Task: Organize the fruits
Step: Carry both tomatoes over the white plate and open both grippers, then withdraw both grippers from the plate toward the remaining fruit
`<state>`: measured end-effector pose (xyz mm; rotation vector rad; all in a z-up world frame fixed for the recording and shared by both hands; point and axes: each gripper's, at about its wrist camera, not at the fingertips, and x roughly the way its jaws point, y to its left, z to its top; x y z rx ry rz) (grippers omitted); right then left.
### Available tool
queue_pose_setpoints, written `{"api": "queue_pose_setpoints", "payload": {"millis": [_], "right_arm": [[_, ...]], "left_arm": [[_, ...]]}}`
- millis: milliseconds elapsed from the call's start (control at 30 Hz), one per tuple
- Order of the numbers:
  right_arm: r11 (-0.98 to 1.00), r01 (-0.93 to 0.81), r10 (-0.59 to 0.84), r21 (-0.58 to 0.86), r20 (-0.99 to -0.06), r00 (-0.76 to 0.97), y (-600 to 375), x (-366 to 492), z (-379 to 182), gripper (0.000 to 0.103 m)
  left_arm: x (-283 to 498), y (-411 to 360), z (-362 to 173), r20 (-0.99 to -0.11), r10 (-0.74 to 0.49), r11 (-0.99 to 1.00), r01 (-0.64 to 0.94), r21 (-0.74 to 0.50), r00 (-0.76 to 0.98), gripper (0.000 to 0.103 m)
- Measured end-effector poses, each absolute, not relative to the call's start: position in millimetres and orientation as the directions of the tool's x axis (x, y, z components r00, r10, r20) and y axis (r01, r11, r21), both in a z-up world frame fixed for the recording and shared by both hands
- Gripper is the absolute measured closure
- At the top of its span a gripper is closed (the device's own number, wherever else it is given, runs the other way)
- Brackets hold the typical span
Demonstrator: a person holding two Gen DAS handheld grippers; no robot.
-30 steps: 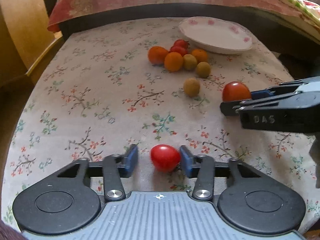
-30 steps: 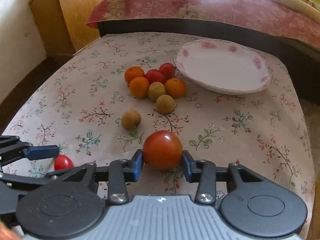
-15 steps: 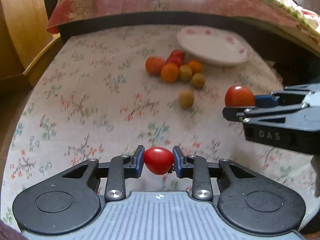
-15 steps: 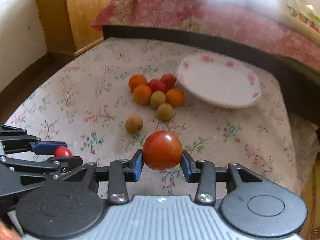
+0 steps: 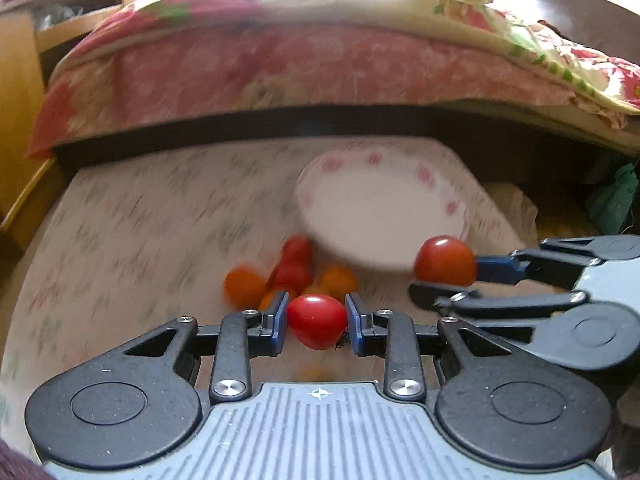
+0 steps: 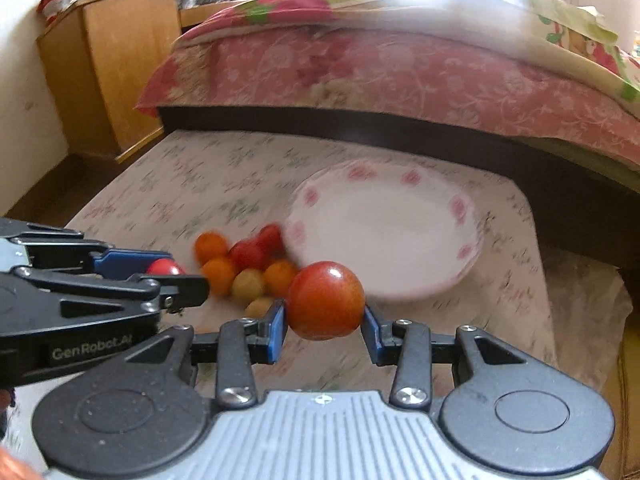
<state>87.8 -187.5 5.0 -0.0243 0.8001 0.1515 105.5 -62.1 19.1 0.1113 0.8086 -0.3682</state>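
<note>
Red and glossy, a small tomato [image 5: 317, 321] sits clamped between the blue pads [image 5: 277, 322] of my left hand-held gripper [image 5: 317, 322], lifted above the desk [image 5: 140, 216]. My right hand-held gripper [image 6: 325, 322] grips a larger tomato [image 6: 326, 300], orange-red with a bright highlight, its pads pressed against both sides of the fruit. From the left wrist view, the right hand-held gripper enters from the right edge, its tomato in front of the near rim of a white plate [image 5: 384, 208] with pink flowers. From the right wrist view, the left hand-held gripper comes in from the left edge with its tomato showing between its fingers.

The desk wears a pale cloth printed with small flowers. On it, just left of the plate, lies a cluster of fruit [image 6: 244, 264]: orange ones, red ones and dull yellow-brown ones, touching each other. Both views are blurred, so finer detail is lost. Beyond the desk is a bed [image 6: 400, 68] with a pink floral cover, and a wooden cabinet [image 6: 116, 60] stands at the far left.
</note>
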Motion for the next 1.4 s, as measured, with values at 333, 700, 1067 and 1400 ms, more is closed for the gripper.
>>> {"api": "queue_pose_setpoints", "payload": {"millis": [333, 700, 1067, 1400], "right_arm": [[0.997, -0.074, 0.072, 0.029, -0.721, 0.689, -226.6, 142.5, -6.7, 0.061], [0.996, -0.086, 0.047, -0.013, -0.749, 0.661, -230.2, 156.7, -24.4, 0.061], [0.996, -0.083, 0.026, -0.039, -0.745, 0.667, -224.4, 158.2, -26.7, 0.059], [0.997, -0.065, 0.017, -0.038, -0.728, 0.685, -227.3, 155.9, -21.5, 0.058]], "left_arm": [[159.0, -102.3, 13.9, -0.725, -0.280, 0.913, 0.408, 0.002, 0.630, 0.066], [173.1, -110.0, -3.5, -0.745, -0.261, 0.909, 0.416, 0.023, 0.613, 0.066], [174.6, -108.9, -6.1, -0.746, -0.236, 0.913, 0.405, 0.049, 0.622, 0.065], [174.7, -106.5, -0.5, -0.733, -0.240, 0.917, 0.397, 0.045, 0.637, 0.059]]}}
